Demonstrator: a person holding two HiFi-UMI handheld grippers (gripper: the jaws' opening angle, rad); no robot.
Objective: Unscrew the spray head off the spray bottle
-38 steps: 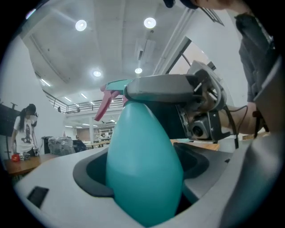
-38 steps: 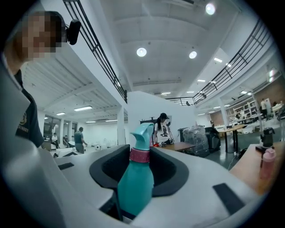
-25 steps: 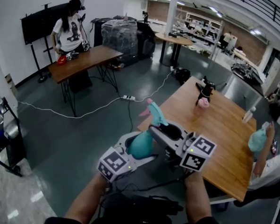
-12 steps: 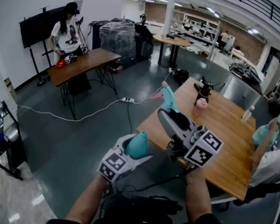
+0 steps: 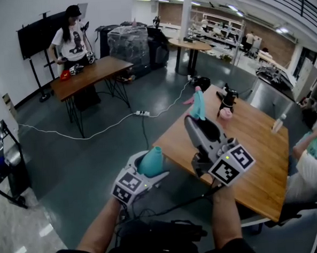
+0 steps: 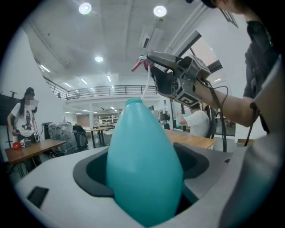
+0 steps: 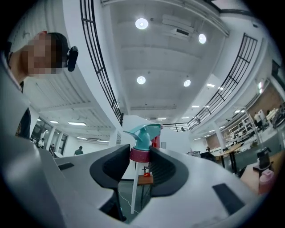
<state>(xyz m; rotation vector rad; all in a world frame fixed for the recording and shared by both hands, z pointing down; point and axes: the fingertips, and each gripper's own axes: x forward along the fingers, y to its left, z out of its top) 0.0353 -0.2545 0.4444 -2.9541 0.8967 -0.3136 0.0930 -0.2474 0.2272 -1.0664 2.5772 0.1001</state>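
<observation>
Low in the centre of the head view: left gripper (image 5: pixel 149 169), jaws closed against both flanks of the teal spray bottle (image 5: pixel 151 161). Grips it round the belly, bare neck tilted up and away, no head on it. Same hold in the left gripper view: left gripper (image 6: pixel 144 171), spray bottle (image 6: pixel 142 164) filling the gap between the dark pads.

Right of it and higher: right gripper (image 5: pixel 197 121), pointing upward, jaws nipped on the spray head (image 5: pixel 196 105), well apart from the bottle. Right gripper view confirms: right gripper (image 7: pixel 139 156) pinches the pink collar of the spray head (image 7: pixel 143 133), teal top above the jaws, white dip tube (image 7: pixel 133 189) hanging below.

Beyond both, wooden table (image 5: pixel 257 160) on the right of frame, seated person (image 5: pixel 311 175) at its far right edge. Upper left, standing person (image 5: pixel 70 40) behind a second table (image 5: pixel 93 72).
</observation>
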